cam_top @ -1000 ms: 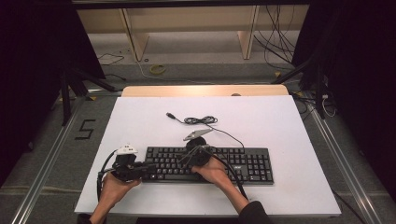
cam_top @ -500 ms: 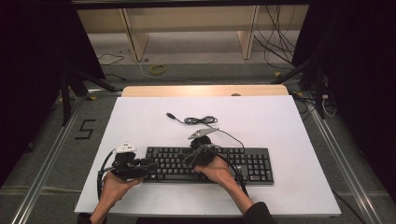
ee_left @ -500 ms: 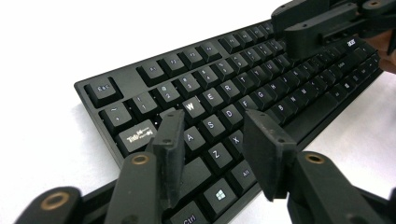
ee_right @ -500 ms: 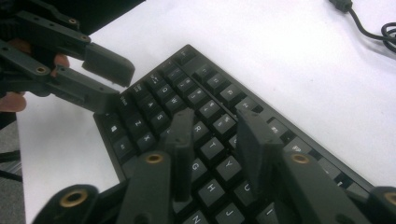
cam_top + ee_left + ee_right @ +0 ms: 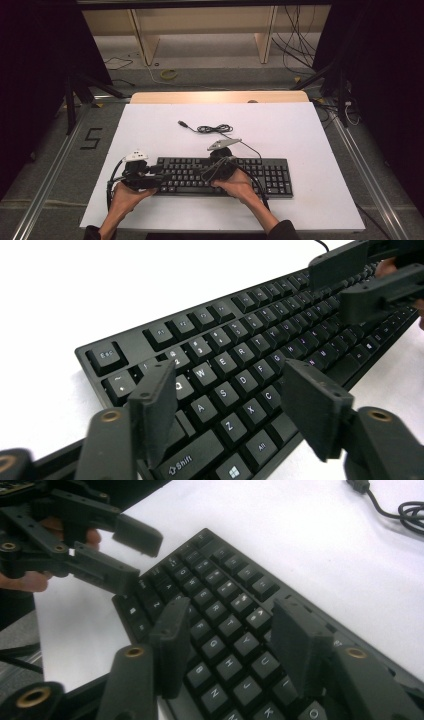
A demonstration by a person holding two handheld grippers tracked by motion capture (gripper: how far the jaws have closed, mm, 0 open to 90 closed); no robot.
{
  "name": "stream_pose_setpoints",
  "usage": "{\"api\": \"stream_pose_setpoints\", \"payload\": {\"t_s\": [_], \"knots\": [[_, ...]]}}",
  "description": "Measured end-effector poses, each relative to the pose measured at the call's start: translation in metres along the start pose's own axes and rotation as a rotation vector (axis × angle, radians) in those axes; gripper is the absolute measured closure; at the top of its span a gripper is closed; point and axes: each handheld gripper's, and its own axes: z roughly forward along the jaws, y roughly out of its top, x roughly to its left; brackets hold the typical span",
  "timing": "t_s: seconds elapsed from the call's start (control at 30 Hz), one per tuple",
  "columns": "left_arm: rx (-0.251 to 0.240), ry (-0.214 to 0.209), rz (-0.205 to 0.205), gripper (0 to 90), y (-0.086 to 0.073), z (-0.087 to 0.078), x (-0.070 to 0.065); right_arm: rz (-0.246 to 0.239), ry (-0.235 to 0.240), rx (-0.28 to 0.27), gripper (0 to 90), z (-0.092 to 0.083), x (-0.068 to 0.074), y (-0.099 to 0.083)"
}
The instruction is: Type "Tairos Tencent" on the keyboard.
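A black keyboard (image 5: 260, 172) lies near the front of the white table (image 5: 300, 130); its cable (image 5: 215, 129) runs coiled toward the back. My left gripper (image 5: 159, 175) hovers over the keyboard's left end, open, jaws spread above the Q-to-C keys (image 5: 235, 390). Over the middle keys my right gripper (image 5: 207, 172) is open too, nothing between its jaws (image 5: 227, 640). The right gripper view has the left gripper (image 5: 132, 555) beyond, at the keyboard's (image 5: 220, 605) end. The left gripper view has the right gripper (image 5: 365, 282) at top right.
A wooden board (image 5: 220, 96) borders the table's far edge. Beyond it the floor holds loose cables (image 5: 295, 45) and wooden shelf legs (image 5: 141, 35). Metal rails (image 5: 50, 170) run along both table sides. Dark curtains stand left and right.
The right gripper has shifted slightly right and back over the keyboard's middle. The left gripper has stayed at the keyboard's left end.
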Motion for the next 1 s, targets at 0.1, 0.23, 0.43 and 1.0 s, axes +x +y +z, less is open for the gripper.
{"api": "stream_pose_setpoints", "payload": {"t_s": [0.1, 0.23, 0.43, 1.0], "knots": [[-0.005, -0.005, -0.004, 35.5, 0.002, 0.002, -0.001, 0.001, 0.008, -0.005, 48.9, -0.004, 0.0, -0.004], [0.007, -0.001, 0.004, 35.7, 0.005, 0.006, 0.0, 0.005, 0.009, -0.008, 46.5, -0.008, 0.001, -0.008], [0.023, 0.002, 0.003, 42.2, 0.009, 0.012, 0.001, 0.0, 0.014, -0.013, 43.1, -0.014, 0.001, -0.015], [0.1, -0.01, 0.047, 74.6, 0.021, 0.033, -0.002, -0.001, -0.003, -0.047, 40.0, -0.028, 0.005, -0.027]]}}
